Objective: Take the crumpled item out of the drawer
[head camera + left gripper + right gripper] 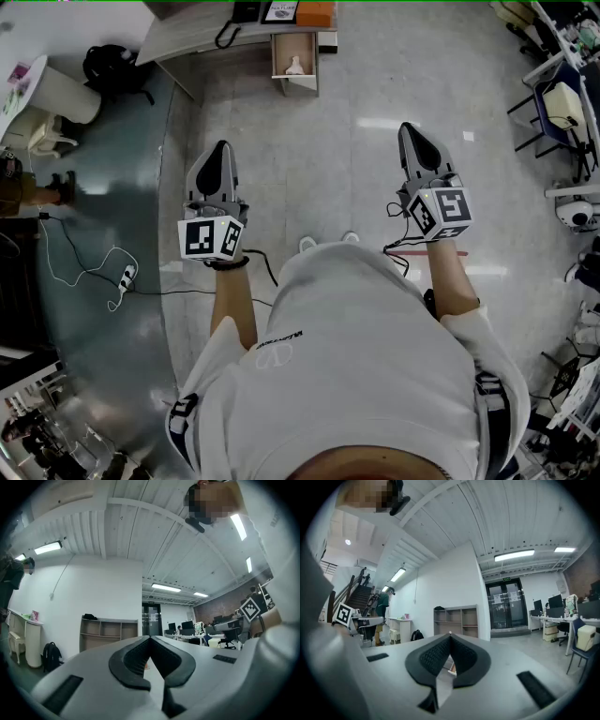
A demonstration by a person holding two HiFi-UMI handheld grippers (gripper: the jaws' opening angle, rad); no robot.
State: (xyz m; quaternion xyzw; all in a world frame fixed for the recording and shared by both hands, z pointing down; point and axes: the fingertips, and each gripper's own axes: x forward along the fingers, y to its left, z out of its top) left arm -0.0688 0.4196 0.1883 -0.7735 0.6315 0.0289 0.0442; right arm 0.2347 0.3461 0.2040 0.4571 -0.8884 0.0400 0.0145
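Far ahead in the head view, a wooden drawer (277, 58) stands pulled out from under a desk, and a small white crumpled item (295, 66) lies inside it. Both grippers are held level at waist height, well short of the drawer. My left gripper (222, 150) has its dark pads meeting at the tips and holds nothing, as the left gripper view (150, 638) also shows. My right gripper (410, 129) is likewise shut and empty, its tips touching in the right gripper view (450, 634). The drawer's inside is hidden behind the jaws in both gripper views.
The desk (197, 33) carries a telephone (246, 11) and an orange box (315, 13). A black backpack (112, 67) sits left of it. A cable with a power strip (127, 277) lies on the floor at left. Chairs (561, 105) and equipment line the right side. A person (19, 183) stands at far left.
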